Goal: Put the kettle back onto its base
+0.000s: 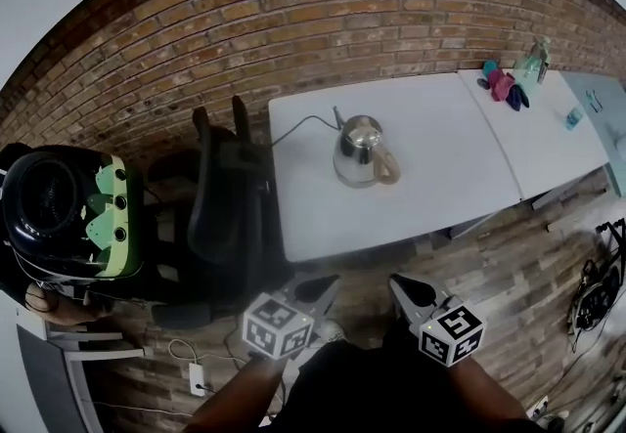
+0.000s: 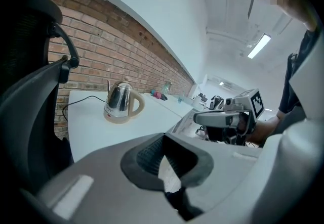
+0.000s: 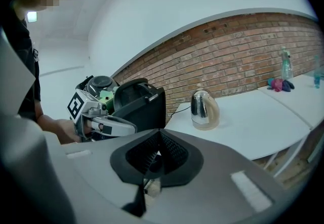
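Both grippers are down low by me, off the counter's (image 1: pixel 323 216) near edge. Left gripper (image 1: pixel 326 281) and right gripper (image 1: pixel 397 281) are each pressed together, nothing in them. The kettle (image 1: pixel 364 152) stands upright dead ahead, nearer the far-left corner, and looks already on its base (image 2: pixel 116 118). Its handle points right, so my right gripper's handier.

You are in an office-type workroom. Evidence: white counters (image 1: pixel 440 196) set end to end along a bare brick wall (image 1: pixel 323 11). A black office chair (image 1: pixel 220 206) stands at the left end. The floor (image 1: pixel 509 265) is wood plank, with a white plug adapter (image 1: pixel 197 378) and loose cables (image 1: pixel 592 289) lying on it. A strip light (image 2: pixel 258 46) is fixed to the white ceiling. A corded kettle (image 1: pixel 362 150) and a spray bottle (image 1: pixel 535 58) stand on the counters.
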Demonstrator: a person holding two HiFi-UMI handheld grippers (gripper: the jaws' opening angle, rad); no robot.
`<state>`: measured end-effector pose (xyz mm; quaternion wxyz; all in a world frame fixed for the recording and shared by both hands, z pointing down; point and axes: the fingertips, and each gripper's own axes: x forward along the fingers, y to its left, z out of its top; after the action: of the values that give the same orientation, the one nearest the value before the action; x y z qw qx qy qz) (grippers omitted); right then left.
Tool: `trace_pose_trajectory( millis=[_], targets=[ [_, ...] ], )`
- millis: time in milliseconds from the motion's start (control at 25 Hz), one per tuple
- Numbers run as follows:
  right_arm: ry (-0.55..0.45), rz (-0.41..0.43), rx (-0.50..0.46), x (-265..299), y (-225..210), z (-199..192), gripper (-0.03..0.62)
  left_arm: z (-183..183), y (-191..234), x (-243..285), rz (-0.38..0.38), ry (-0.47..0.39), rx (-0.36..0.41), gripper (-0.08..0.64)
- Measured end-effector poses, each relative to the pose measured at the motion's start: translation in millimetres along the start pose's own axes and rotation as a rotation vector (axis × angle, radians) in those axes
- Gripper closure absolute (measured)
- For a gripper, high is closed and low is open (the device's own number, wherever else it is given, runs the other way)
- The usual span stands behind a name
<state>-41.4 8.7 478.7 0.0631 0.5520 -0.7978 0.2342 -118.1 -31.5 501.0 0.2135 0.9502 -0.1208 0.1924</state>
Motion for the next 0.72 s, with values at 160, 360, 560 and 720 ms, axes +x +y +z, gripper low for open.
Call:
trace_pose_trajectory(
  millis=[160, 360, 560, 720],
  targets=[
    [0.017, 0.001, -0.017, -2.7, 0.5, -1.5, 0.566, -0.3, -7.9, 0.3, -0.005, -0.012, -0.008, 0.559],
    [0.040, 0.051, -0.109, -4.1, -4.2, 8.5, 0.566, 3.8, -13.1, 3.6, 0.042, -0.041, -0.022, 0.559],
    [0.053, 0.086, -0.188, -14.6, -19.9, 19.3, 0.566, 17.6, -17.0, 11.0, 0.108, -0.098, -0.053, 0.559],
    [0.072, 0.112, -0.194, -25.9, -35.8, 15.2, 0.566, 24.7, -35.1, 24.2, 0.129, -0.122, -0.053, 0.559]
  ],
)
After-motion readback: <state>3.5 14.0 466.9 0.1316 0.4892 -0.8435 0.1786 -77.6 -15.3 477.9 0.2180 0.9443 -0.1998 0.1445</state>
